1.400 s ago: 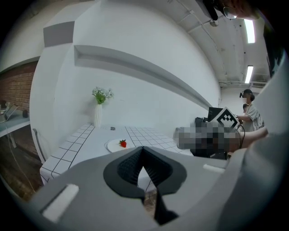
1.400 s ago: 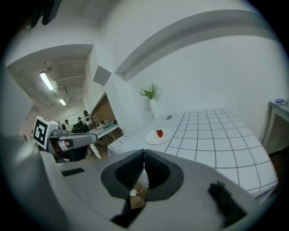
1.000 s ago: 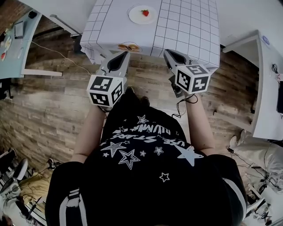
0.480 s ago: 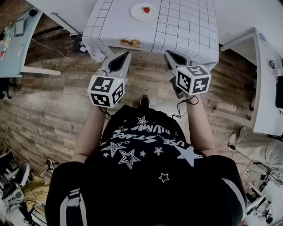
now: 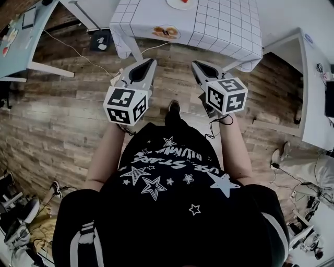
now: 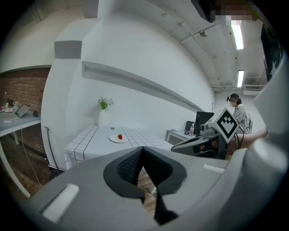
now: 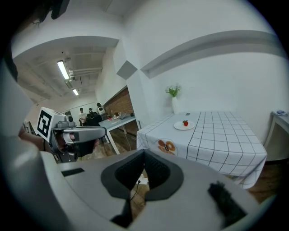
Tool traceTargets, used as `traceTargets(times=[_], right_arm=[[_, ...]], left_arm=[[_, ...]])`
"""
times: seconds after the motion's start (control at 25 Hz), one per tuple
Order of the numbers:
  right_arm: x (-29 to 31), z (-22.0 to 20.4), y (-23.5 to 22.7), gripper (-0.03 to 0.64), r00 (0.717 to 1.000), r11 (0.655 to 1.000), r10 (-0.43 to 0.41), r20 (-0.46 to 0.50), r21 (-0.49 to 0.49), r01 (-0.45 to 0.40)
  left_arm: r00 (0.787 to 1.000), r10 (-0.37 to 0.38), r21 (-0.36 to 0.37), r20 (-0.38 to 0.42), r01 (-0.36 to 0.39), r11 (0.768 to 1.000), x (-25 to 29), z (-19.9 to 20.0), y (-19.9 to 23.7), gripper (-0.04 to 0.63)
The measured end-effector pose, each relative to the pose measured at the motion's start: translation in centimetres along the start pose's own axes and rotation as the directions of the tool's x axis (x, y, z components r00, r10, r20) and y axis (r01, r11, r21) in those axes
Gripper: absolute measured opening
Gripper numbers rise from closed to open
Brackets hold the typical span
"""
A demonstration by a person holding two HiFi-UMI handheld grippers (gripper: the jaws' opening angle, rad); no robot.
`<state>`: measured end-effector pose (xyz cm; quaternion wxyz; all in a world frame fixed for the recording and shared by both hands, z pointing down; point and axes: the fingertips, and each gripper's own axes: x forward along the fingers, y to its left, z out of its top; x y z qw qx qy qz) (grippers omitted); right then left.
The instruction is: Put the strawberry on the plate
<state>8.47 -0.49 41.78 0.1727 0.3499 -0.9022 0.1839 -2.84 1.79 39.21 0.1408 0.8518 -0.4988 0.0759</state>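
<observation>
A red strawberry (image 6: 119, 136) lies on a small white plate (image 6: 116, 140) on the checked tablecloth (image 6: 90, 140), far ahead of both grippers. The right gripper view shows the same strawberry (image 7: 185, 122) and plate (image 7: 180, 127). In the head view only the plate's rim (image 5: 177, 4) shows at the top edge. My left gripper (image 5: 152, 61) and right gripper (image 5: 194, 64) hang side by side over the wooden floor, short of the table. Both are shut with nothing between their pads. Each gripper sees the other: right gripper (image 6: 180, 145), left gripper (image 7: 104, 131).
A vase with a green sprig (image 7: 174, 100) stands at the table's back. The cloth's front flap has a doughnut print (image 5: 166, 32). A light table (image 5: 26, 47) is at the left and a white desk (image 5: 313, 94) at the right. Cables cross the floor (image 5: 78, 104).
The table has slid toward the top of the head view as the person backed away; the plate is now cut off at the edge. Both grippers stay shut and level.
</observation>
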Motion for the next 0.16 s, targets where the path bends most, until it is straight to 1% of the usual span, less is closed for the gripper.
traceTargets(times=[0.16], right_arm=[[-2.2, -1.4, 3.9, 0.014, 1.0, 1.0, -0.01, 0.007, -0.001, 0.01]], left_arm=[[1.0, -0.011, -0.003, 0.004, 0.011, 1.0, -4.4, -1.2, -1.3, 0.009]])
